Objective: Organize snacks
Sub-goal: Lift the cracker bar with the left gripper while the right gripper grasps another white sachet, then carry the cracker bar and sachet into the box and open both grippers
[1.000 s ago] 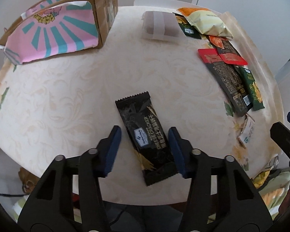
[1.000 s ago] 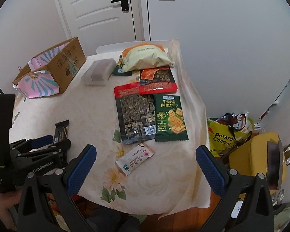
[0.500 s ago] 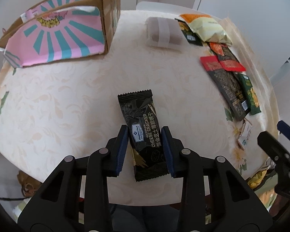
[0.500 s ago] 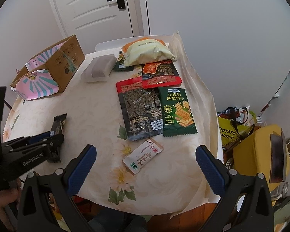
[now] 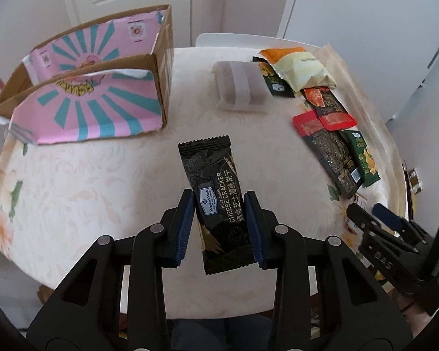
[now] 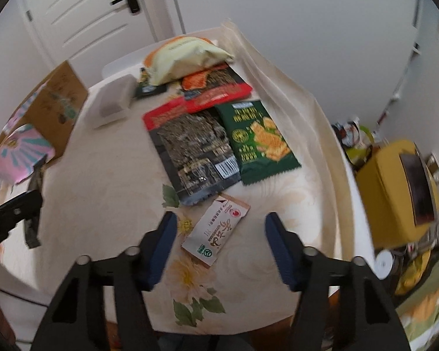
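While it hangs clear of the table, cracker packet: black cheese cracker packet [image 5: 216, 201] sits lengthwise between blue pads, its far end toward 12 o'clock.
Left gripper: left gripper [image 5: 219, 223] has its jaws clamped on the packet's two long edges.
Cardboard box: cardboard box [image 5: 161, 67] with pink-and-teal flaps stands at 10 o'clock of the packet.
Snack row: dark seaweed bag [image 6: 194, 149] touches green cracker bag [image 6: 256, 139], at 2 o'clock.
Right gripper: right gripper [image 6: 221, 245] has its jaws spread wide over white sachet [image 6: 216, 235], not touching it.
Table: table [image 6: 102, 181] wears a cream floral cloth.
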The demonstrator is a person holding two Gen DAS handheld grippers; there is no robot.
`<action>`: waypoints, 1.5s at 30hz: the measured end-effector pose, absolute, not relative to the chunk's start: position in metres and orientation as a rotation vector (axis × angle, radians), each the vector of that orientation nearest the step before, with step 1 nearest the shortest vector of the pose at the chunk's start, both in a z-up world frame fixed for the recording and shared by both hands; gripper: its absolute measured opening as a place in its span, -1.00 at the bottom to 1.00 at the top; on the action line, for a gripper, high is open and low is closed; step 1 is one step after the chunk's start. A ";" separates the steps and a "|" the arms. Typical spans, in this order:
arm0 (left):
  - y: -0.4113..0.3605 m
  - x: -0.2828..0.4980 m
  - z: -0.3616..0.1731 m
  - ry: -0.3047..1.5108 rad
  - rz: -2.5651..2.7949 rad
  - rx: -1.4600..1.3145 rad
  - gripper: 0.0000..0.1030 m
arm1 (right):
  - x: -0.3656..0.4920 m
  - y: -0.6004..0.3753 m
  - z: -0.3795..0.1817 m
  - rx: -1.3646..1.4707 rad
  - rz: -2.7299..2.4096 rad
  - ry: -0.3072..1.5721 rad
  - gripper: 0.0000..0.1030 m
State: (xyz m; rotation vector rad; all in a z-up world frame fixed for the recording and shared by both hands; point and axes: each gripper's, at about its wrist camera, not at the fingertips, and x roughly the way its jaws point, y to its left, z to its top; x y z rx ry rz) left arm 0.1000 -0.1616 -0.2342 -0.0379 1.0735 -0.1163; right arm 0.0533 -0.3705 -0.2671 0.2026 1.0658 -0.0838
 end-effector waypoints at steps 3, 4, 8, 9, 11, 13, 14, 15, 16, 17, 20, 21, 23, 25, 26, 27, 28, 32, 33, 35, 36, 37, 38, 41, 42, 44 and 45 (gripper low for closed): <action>-0.160 0.104 -0.234 1.077 -0.144 -0.022 -0.39 | 0.052 -0.365 -0.268 0.206 -0.138 1.046 -0.06; -0.160 0.106 -0.233 1.077 -0.152 -0.016 -0.39 | 0.053 -0.364 -0.268 0.213 -0.149 1.041 -0.14; -0.157 0.110 -0.234 1.076 -0.179 -0.003 -0.39 | 0.053 -0.358 -0.269 0.204 -0.205 1.034 -0.35; -0.157 0.111 -0.234 1.076 -0.183 0.000 -0.39 | 0.054 -0.356 -0.269 0.196 -0.219 1.034 -0.42; -0.155 0.113 -0.234 1.077 -0.192 0.006 -0.39 | 0.053 -0.354 -0.269 0.187 -0.243 1.032 -0.54; -0.154 0.115 -0.234 1.077 -0.200 0.007 -0.39 | 0.052 -0.353 -0.269 0.188 -0.250 1.031 -0.56; -0.154 0.116 -0.234 1.077 -0.203 0.008 -0.39 | 0.051 -0.353 -0.269 0.190 -0.252 1.030 -0.57; -0.153 0.117 -0.234 1.075 -0.206 0.007 -0.39 | 0.051 -0.354 -0.269 0.196 -0.252 1.029 -0.58; -0.153 0.117 -0.233 1.074 -0.208 0.006 -0.39 | 0.051 -0.354 -0.268 0.202 -0.251 1.028 -0.59; -0.153 0.117 -0.232 1.073 -0.209 0.006 -0.39 | 0.051 -0.354 -0.268 0.208 -0.249 1.026 -0.60; -0.153 0.116 -0.228 1.064 -0.208 0.001 -0.39 | 0.049 -0.354 -0.262 0.209 -0.245 1.016 -0.60; -0.152 0.115 -0.225 1.060 -0.206 -0.001 -0.39 | 0.048 -0.355 -0.260 0.213 -0.240 1.014 -0.60; -0.152 0.113 -0.219 1.051 -0.199 -0.007 -0.39 | 0.047 -0.355 -0.255 0.213 -0.233 1.008 -0.61; -0.151 0.111 -0.214 1.042 -0.192 -0.014 -0.39 | 0.045 -0.356 -0.247 0.211 -0.220 0.996 -0.61; -0.151 0.110 -0.209 1.034 -0.187 -0.020 -0.39 | 0.044 -0.357 -0.243 0.210 -0.212 0.989 -0.61; -0.151 0.109 -0.206 1.029 -0.183 -0.024 -0.39 | 0.043 -0.358 -0.238 0.208 -0.204 0.982 -0.61; -0.150 0.107 -0.202 1.022 -0.180 -0.031 -0.39 | 0.043 -0.357 -0.234 0.207 -0.196 0.976 -0.61; -0.148 0.102 -0.179 0.982 -0.158 -0.050 -0.39 | 0.044 -0.357 -0.212 0.202 -0.138 0.941 -0.61; -0.146 0.100 -0.172 0.970 -0.151 -0.057 -0.39 | 0.046 -0.356 -0.203 0.198 -0.114 0.927 -0.61; -0.142 0.100 -0.158 0.952 -0.140 -0.071 -0.39 | 0.049 -0.353 -0.190 0.187 -0.078 0.904 -0.61; -0.138 0.100 -0.150 0.944 -0.134 -0.080 -0.39 | 0.051 -0.349 -0.182 0.179 -0.055 0.892 -0.61; -0.134 0.102 -0.143 0.935 -0.130 -0.091 -0.39 | 0.054 -0.346 -0.174 0.174 -0.031 0.879 -0.61; -0.126 0.104 -0.134 0.921 -0.126 -0.108 -0.39 | 0.057 -0.342 -0.165 0.169 -0.003 0.866 -0.61; -0.101 0.116 -0.115 0.895 -0.103 -0.120 -0.39 | 0.067 -0.329 -0.145 0.161 0.057 0.834 -0.61; -0.091 0.122 -0.110 0.892 -0.099 -0.128 -0.39 | 0.071 -0.323 -0.138 0.157 0.076 0.821 -0.61; -0.067 0.138 -0.102 0.890 -0.088 -0.141 -0.39 | 0.080 -0.310 -0.127 0.150 0.107 0.803 -0.61; -0.056 0.146 -0.100 0.893 -0.082 -0.143 -0.39 | 0.086 -0.302 -0.121 0.143 0.124 0.796 -0.61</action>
